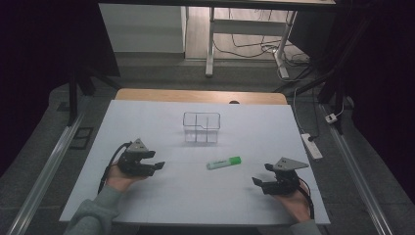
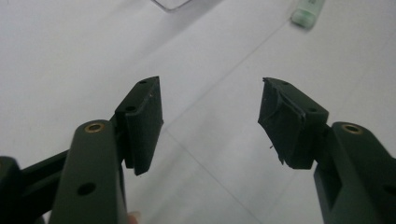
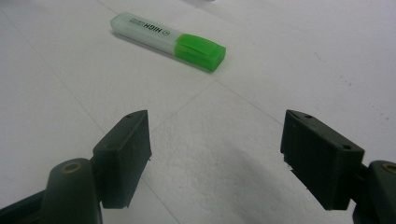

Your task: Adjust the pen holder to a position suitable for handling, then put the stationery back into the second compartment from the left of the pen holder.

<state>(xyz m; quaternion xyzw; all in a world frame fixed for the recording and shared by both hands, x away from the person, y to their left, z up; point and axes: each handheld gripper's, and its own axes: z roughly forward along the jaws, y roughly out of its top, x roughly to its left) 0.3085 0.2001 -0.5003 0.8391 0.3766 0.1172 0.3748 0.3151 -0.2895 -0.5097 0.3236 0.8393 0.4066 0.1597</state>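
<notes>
Near the desk's (image 1: 147, 117) middle, green highlighter (image 1: 223, 162) lying flat, clear organizer (image 1: 201, 127) behind it toward the far edge, left hand-held gripper (image 1: 157, 160) and right hand-held gripper (image 1: 261, 175) both gaping empty near the front edge, desk bare between them and the highlighter.

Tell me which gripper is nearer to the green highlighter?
Right. The right gripper sits just beside the highlighter; the left gripper is farther off on its other side.

White table (image 1: 147, 127), green highlighter (image 1: 223, 162), clear organizer (image 1: 201, 127)

Green-capped pale highlighter (image 1: 223, 162) flat on the white table (image 1: 147, 196), between both grippers, uncovered and untouched.
</notes>
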